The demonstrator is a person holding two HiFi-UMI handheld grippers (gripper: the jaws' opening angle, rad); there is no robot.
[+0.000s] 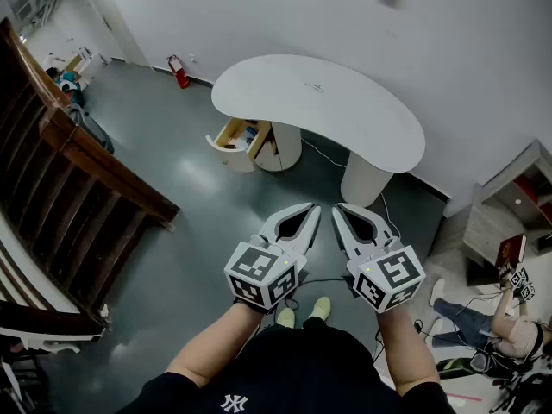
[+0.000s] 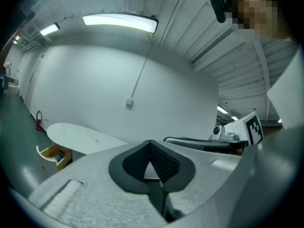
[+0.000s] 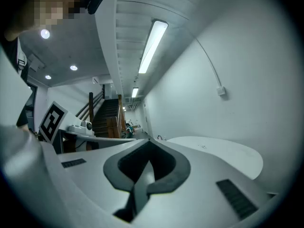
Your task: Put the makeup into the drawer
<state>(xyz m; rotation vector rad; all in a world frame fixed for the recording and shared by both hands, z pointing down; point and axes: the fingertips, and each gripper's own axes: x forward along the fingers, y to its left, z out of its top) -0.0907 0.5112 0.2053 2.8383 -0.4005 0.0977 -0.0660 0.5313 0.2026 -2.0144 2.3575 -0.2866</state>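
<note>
A white kidney-shaped table stands ahead by the wall, with a small thin item lying on its top. Under its left end a wooden drawer stands pulled out. I hold both grippers side by side above the floor, well short of the table. My left gripper is shut with nothing in it, and so is my right gripper. The left gripper view shows the table and the open drawer at the far left. The right gripper view shows the table top at the right.
A dark wooden stair railing runs along the left. A red fire extinguisher stands by the far wall. A cable trails on the floor near the table legs. A person sits on the floor at the right beside a shelf unit.
</note>
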